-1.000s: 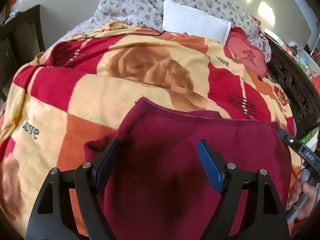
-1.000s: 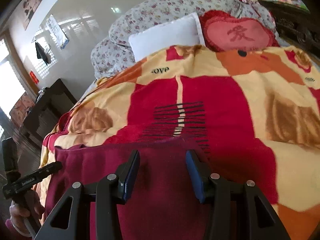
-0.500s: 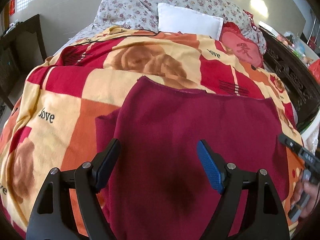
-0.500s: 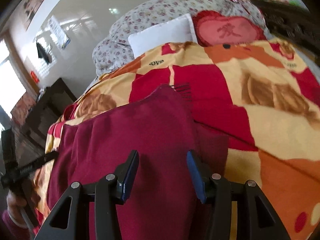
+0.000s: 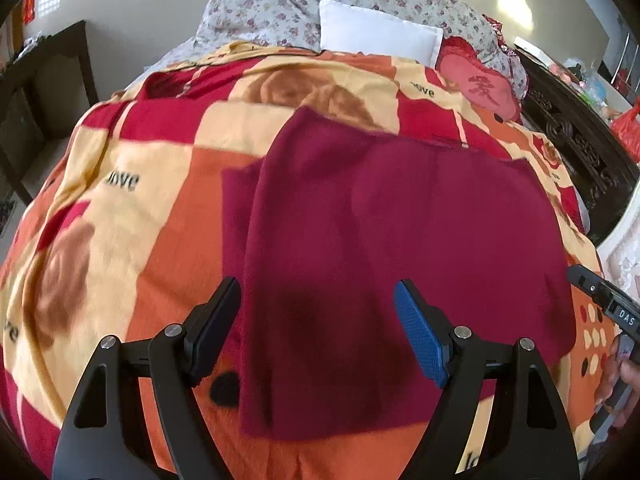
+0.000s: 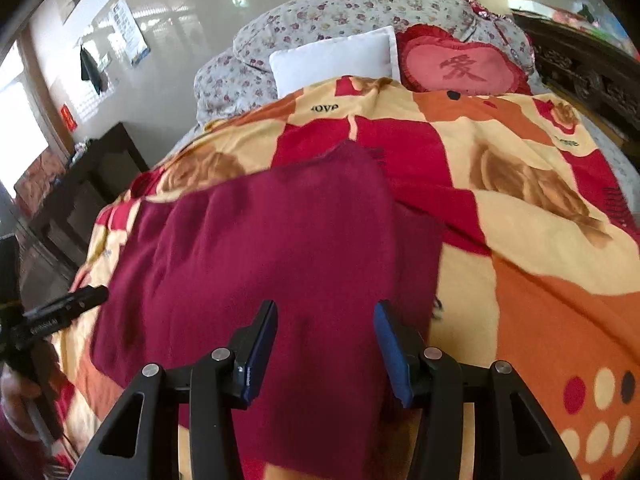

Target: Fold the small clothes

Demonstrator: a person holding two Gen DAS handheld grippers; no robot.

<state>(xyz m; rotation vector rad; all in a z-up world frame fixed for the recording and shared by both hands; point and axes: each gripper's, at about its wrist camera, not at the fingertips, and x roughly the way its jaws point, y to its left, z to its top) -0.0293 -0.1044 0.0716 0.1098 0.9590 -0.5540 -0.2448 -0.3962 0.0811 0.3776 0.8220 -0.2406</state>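
Blanket point(image 5: 168, 208) on bed carries maroon garment point(image 5: 380, 216); both grippers' fingers point(image 5: 418, 330) spread, empty.

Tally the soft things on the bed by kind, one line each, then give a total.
Maroon garment: 1
Patterned blanket: 1
White pillow: 1
Heart-shaped red cushion: 1
Floral quilt: 1
Total: 5

Left tongs point(image 5: 316, 312) wide apart, empty, hovering. Right tongs point(image 6: 325, 336) parted, empty, hovering, both pointing forward.
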